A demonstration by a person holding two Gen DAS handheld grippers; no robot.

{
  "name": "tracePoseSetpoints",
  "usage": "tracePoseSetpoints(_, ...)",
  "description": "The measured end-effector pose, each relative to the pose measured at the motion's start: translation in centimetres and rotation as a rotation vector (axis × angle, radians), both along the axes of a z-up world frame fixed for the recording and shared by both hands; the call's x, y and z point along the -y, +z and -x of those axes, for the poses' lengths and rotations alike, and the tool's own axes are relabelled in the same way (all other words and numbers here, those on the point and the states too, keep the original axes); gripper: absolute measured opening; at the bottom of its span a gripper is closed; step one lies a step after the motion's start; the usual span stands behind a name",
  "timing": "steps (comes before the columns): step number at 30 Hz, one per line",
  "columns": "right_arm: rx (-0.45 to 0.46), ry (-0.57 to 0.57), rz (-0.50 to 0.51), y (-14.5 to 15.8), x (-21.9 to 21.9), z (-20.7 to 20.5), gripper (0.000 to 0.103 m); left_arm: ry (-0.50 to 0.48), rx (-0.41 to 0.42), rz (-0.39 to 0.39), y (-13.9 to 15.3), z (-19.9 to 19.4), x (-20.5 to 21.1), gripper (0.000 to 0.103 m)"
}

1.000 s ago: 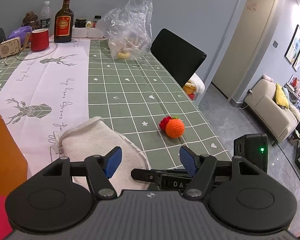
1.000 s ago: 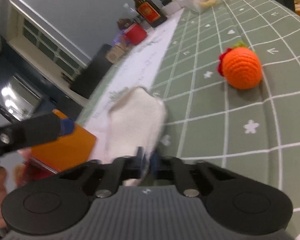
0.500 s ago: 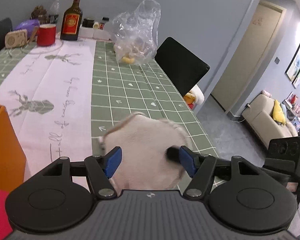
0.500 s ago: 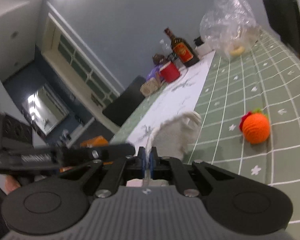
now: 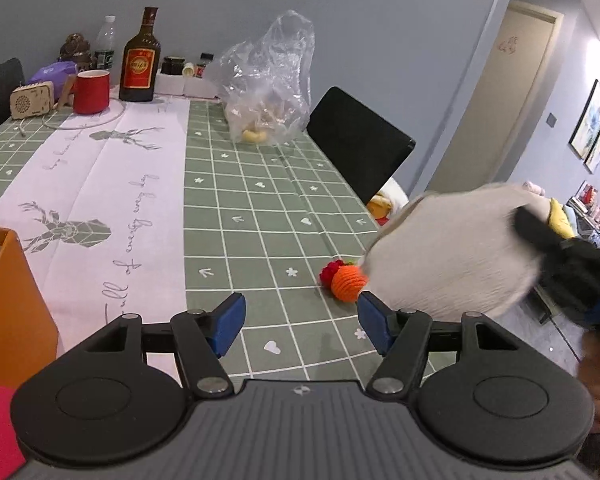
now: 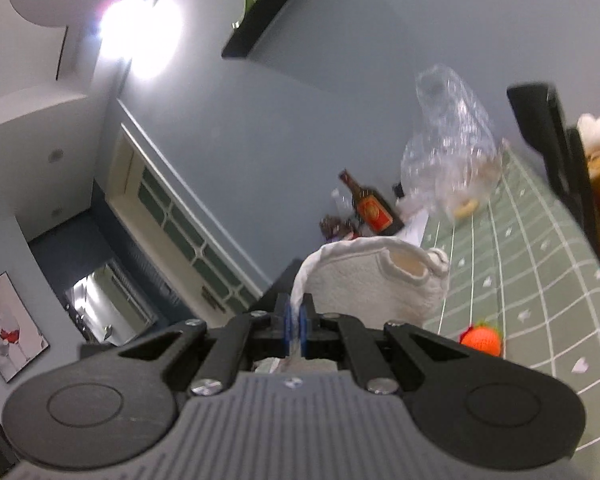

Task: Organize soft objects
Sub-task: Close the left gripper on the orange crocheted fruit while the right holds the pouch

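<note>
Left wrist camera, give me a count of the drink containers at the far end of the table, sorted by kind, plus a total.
Glass liquor bottle: 1
Clear plastic water bottle: 1
Red mug: 1
Total: 3

1. A blue-grey wall (image 5: 380, 20) runs behind the counter (image 5: 260, 208), which wears a green grid cloth with a white deer-print runner (image 5: 100, 184).
2. A black chair (image 5: 356, 140) stands at the counter's right side.
3. A beige door (image 5: 496, 92) lies beyond the chair, with framed pictures (image 5: 592, 128) on the wall to its right.
4. The right wrist view shows a bright ceiling light (image 6: 140, 36), a paneled window (image 6: 172, 208) and a framed wine-glass picture (image 6: 10, 328).
</note>
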State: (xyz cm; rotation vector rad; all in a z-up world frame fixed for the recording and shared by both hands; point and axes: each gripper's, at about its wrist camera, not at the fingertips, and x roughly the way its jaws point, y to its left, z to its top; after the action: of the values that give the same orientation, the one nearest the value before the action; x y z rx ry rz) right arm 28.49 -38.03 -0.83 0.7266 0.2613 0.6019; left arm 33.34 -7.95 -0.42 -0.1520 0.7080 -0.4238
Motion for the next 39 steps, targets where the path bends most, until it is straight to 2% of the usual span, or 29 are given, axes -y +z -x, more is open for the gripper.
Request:
tracePoseSetpoints(5, 0.015, -0.058, 0.036, 1.3, 0.6, 1.3, 0.002, -0.005, 0.005, -0.056, 0.2, 0.2, 0.5, 0.076)
tracePoseSetpoints(7, 0.01, -0.086, 0.042, 1.4, 1.3, 1.6, 0.002, -0.039, 0.062, -0.08, 0.6, 0.9, 1.1, 0.077)
tracePoseSetpoints(11, -0.014, -0.115, 0.055, 0.5, 2.2, 1.6, 0.002, -0.101, 0.093, -0.17, 1.4, 2.4, 4.0, 0.077)
tracePoseSetpoints(17, -0.067, -0.176, 0.151, -0.5, 2.7, 1.6, 0.002, -0.158, 0.095, -0.246, 2.1, 3.6, 8.7, 0.079)
tracePoseSetpoints(19, -0.083, -0.196, 0.152, -0.9, 3.2, 1.7, 0.002, -0.16, 0.099, -0.271, 1.8, 3.6, 10.1, 0.079)
tracePoseSetpoints(24, -0.096, -0.213, 0.169, -1.5, 3.7, 1.9, 0.002, -0.104, 0.101, -0.319, 0.7, 2.1, 11.4, 0.079)
tracePoseSetpoints(26, -0.097, -0.212, 0.158, -1.7, 3.8, 1.9, 0.002, -0.082, 0.078, -0.342, 0.2, 1.1, 11.6, 0.079)
tracePoseSetpoints(30, -0.126, -0.21, 0.157, -2.2, 4.0, 1.3, 0.002, -0.046, 0.022, -0.313, -0.8, -0.9, 11.7, 0.079)
tracePoseSetpoints(35, -0.175, -0.21, 0.158, -3.2, 4.0, 0.5, 0.002, 0.019, -0.01, -0.336, -2.6, -3.4, 13.0, 0.079)
tracePoseSetpoints(39, -0.183, -0.217, 0.157, -3.3, 4.1, 0.6, 0.002, 0.095, -0.072, -0.286, -4.0, -5.7, 13.5, 0.08)
